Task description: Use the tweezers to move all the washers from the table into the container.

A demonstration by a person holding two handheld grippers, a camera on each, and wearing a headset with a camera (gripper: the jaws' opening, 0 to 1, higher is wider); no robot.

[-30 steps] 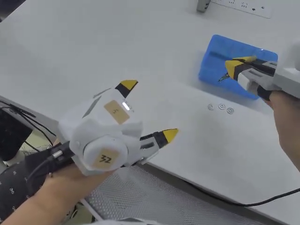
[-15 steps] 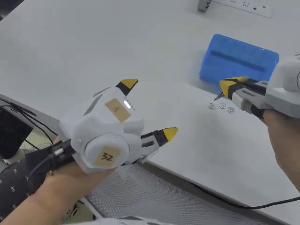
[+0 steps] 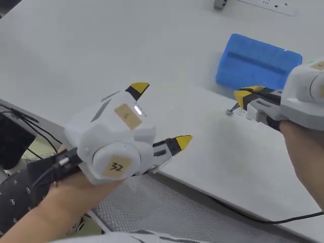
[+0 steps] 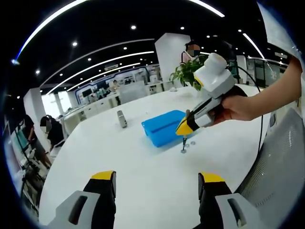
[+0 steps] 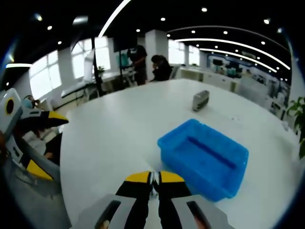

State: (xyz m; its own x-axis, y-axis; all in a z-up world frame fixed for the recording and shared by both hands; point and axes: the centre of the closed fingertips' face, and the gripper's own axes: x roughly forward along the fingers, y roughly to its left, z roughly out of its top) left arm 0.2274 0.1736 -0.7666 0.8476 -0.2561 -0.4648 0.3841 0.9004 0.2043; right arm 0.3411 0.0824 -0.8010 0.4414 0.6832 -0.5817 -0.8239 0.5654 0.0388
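operator: what do you log nearest me?

inspector: your left gripper [image 3: 160, 116], held over the near edge of the counter [image 3: 91, 40]. its jaws are released and spread wide, with nothing between them. the left gripper view confirms this, showing bare counter between the two yellow tips.

operator: and the other one?

inspector: your right gripper [image 3: 242, 94] is farther out on your right side, low over the counter. its jaws are clenched almost together on the tweezers [image 3: 233, 107], whose thin dark tip slants down toward the surface.

operator: where do the washers stand?

inspector: three washers [image 3: 240, 112] lie in a short row on the counter, just in front of the container [image 3: 258, 61] and outside it. the tweezers' tip is at the leftmost washer. i cannot tell whether it touches or grips it.

operator: and the container?

inspector: it is blue and open-topped, and sits just beyond the washers. the right gripper view looks into it, but i cannot make out its contents. farther back a small grey block [image 5: 200, 100] stands on the counter, well apart from the container.
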